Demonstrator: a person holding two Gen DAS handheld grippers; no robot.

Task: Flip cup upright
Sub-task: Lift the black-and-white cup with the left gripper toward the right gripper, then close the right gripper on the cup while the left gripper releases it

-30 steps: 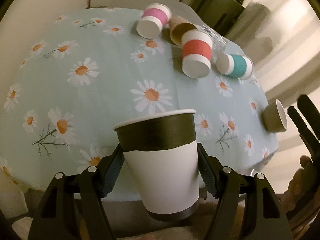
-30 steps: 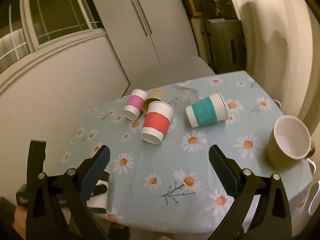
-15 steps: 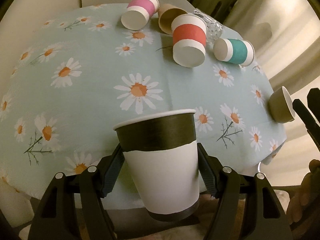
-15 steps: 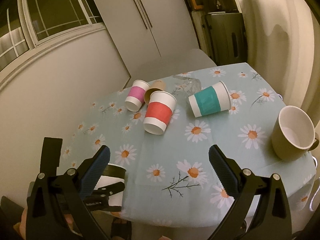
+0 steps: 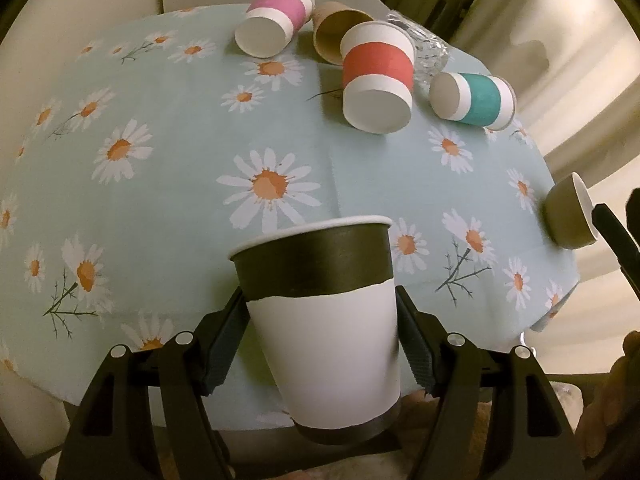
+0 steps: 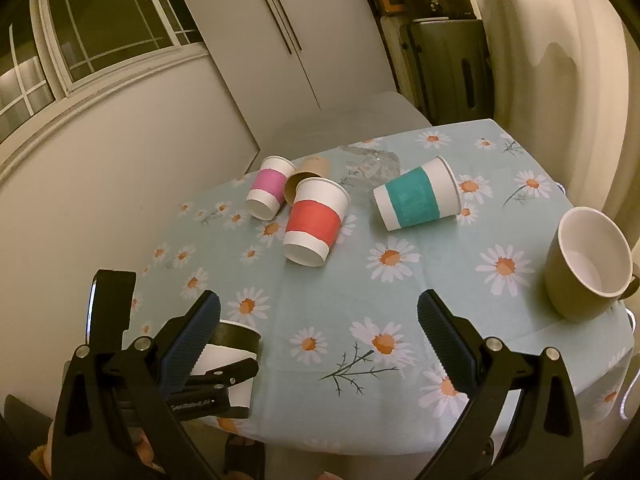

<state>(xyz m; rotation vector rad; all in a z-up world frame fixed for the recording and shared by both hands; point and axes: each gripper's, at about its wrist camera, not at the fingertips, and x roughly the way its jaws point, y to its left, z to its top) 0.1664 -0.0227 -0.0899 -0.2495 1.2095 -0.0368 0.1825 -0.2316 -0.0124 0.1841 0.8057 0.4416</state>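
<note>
Between the left gripper's (image 5: 320,332) clamped jaws, black-banded cup (image 5: 326,328) stands mouth-up; right gripper (image 6: 318,334) gapes.

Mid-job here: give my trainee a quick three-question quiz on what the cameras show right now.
1. True or false: the left gripper is shut on the black-and-white paper cup, rim up.
2. Which cup lies nearest the olive mug? A pink-banded cup B red-banded cup C teal-banded cup
3. Fill in: the right gripper is open and holds ____.

Key: 1 true; 2 C; 3 nothing.
</note>
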